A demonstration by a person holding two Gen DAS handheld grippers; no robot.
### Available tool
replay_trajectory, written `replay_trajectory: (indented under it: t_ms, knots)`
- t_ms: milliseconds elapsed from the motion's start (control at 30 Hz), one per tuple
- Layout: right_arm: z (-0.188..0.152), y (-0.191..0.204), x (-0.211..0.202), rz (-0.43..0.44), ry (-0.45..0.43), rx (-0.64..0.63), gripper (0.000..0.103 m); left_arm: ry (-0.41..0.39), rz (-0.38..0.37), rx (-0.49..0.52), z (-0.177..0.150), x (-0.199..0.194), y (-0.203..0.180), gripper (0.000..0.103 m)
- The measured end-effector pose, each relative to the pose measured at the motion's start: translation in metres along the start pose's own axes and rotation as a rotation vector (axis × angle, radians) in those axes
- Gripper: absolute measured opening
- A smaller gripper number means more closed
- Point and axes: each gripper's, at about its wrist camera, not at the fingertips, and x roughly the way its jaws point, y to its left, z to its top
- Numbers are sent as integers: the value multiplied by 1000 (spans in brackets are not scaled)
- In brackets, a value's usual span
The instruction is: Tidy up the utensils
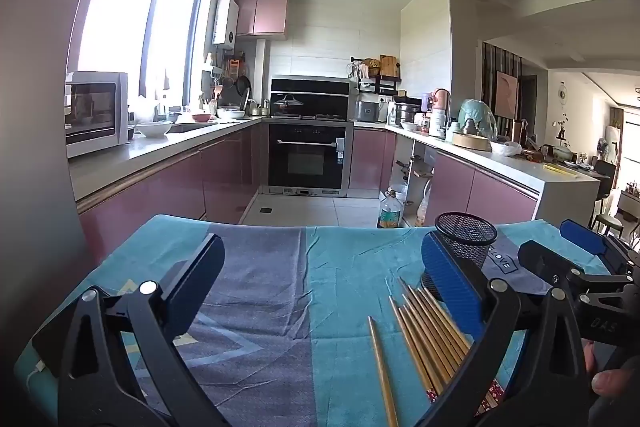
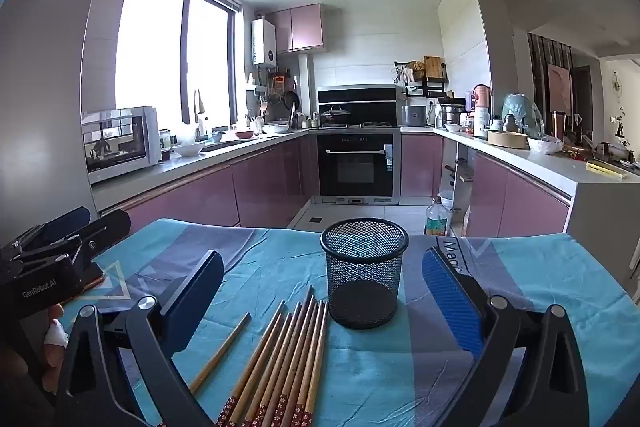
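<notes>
Several wooden chopsticks (image 2: 288,355) with red flowered ends lie side by side on the blue cloth, and one more chopstick (image 2: 222,351) lies apart on their left. Just behind them stands an empty black mesh cup (image 2: 363,273), upright. My right gripper (image 2: 322,291) hovers open above the bundle and in front of the cup, touching nothing. In the left wrist view the same chopsticks (image 1: 430,337) and mesh cup (image 1: 466,247) sit at the right, partly hidden by a finger. My left gripper (image 1: 320,277) is open over bare cloth, left of the chopsticks.
The table wears a blue and grey cloth (image 2: 532,307); its far edge drops to the kitchen floor. The other gripper (image 2: 48,267) shows at the left edge of the right wrist view, and a hand (image 1: 610,381) at the left view's lower right. Counters and an oven stand beyond.
</notes>
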Motion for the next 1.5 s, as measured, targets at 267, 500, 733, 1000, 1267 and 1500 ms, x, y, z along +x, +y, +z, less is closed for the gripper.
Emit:
replay_trajectory:
  t_ms: [267, 500, 733, 1000, 1267, 1500]
  knots:
    - [-1, -3, -1, -10, -8, 3, 96, -12, 3, -5, 2, 0, -2, 97]
    - [2, 4, -7, 5, -31, -6, 96, -35, 5, 2, -1, -7, 1, 97]
    - [2, 5, -7, 7, -31, -6, 96, -37, 5, 2, -1, -8, 2, 97]
    - [2, 4, -7, 5, -37, -4, 96, -46, 6, 4, 0, -10, 2, 97]
    - [1, 4, -6, 10, -39, -5, 96, -48, 8, 5, 1, -10, 1, 97]
    - [1, 4, -6, 11, -40, -4, 96, -49, 9, 4, 2, -12, 2, 97]
